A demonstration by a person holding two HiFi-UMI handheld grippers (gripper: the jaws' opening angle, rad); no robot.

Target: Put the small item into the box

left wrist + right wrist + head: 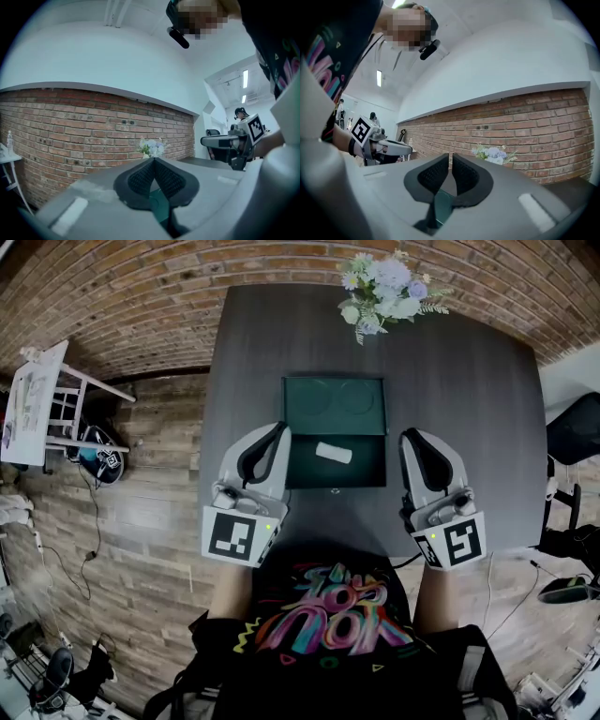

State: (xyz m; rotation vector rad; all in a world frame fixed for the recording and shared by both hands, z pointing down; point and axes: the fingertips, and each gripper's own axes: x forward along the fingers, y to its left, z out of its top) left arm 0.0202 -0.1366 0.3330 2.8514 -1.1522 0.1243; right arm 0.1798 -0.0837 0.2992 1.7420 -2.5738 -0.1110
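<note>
An open green box (309, 470) lies in the middle of the dark table (469, 399), its lid (335, 405) folded back away from me. The small white item (334, 453) lies inside the box's base. My left gripper (281, 431) hovers at the box's left edge; in the left gripper view its jaws (154, 161) are shut with nothing between them. My right gripper (410, 437) is to the right of the box. In the right gripper view its jaws (451, 157) stand almost together, a narrow slit showing, and hold nothing.
A bunch of pale flowers (382, 292) stands at the table's far edge, beyond the box. A brick wall runs behind it. A white frame with a board (37, 399) is on the wooden floor at left, a black chair (574, 427) at right.
</note>
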